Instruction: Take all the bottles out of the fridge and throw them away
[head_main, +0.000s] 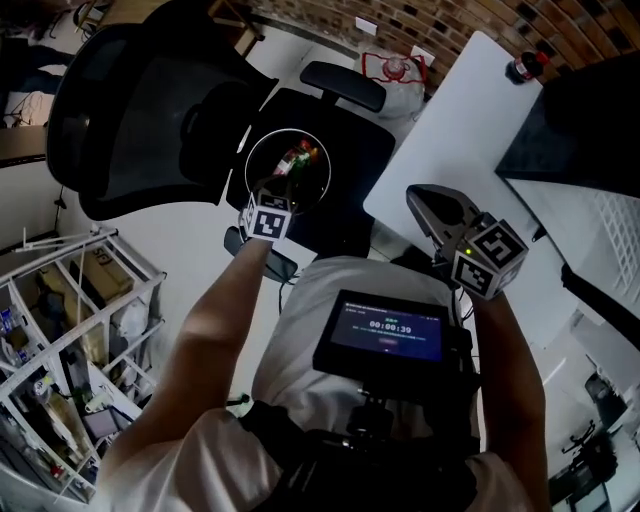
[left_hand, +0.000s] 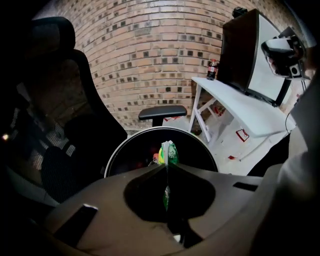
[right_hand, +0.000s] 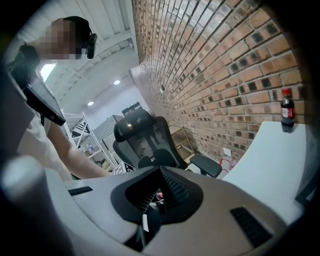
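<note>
Shelf rack (head_main: 70, 330): at 9 o'clock of the person, cluttered, well apart from the work.
Office chair (head_main: 150, 110): black mesh back at 11 o'clock, with the seat behind the bin.
Bin (head_main: 250, 150): round, with a white rim and a dark interior, at 12 o'clock of the left hand. Red and orange things lie inside, too dark to tell apart.
Left arm: bare forearm stretched forward from 7 o'clock and nearly straight, with the wrist tipped steeply down.
Left gripper (head_main: 280, 190): over the bin mouth, its marker cube facing up. The jaws are almost together, pinching a thin part of the green-and-yellow bottle (left_hand: 169, 152).
Green-and-yellow bottle: sticks out past the jaw tips and hangs above the bin opening, inside the line of the rim.
Right arm: elbow bent and forearm close to the body, pointing toward 11 o'clock a little below level.
Right gripper (head_main: 414, 194): jaws closed together with nothing between them, just beside the near edge of the white table (head_main: 450, 130).
Cola bottle (head_main: 525, 65): upright at the table's far corner by the brick wall, at 1 o'clock of the right gripper and well apart from it.
</note>
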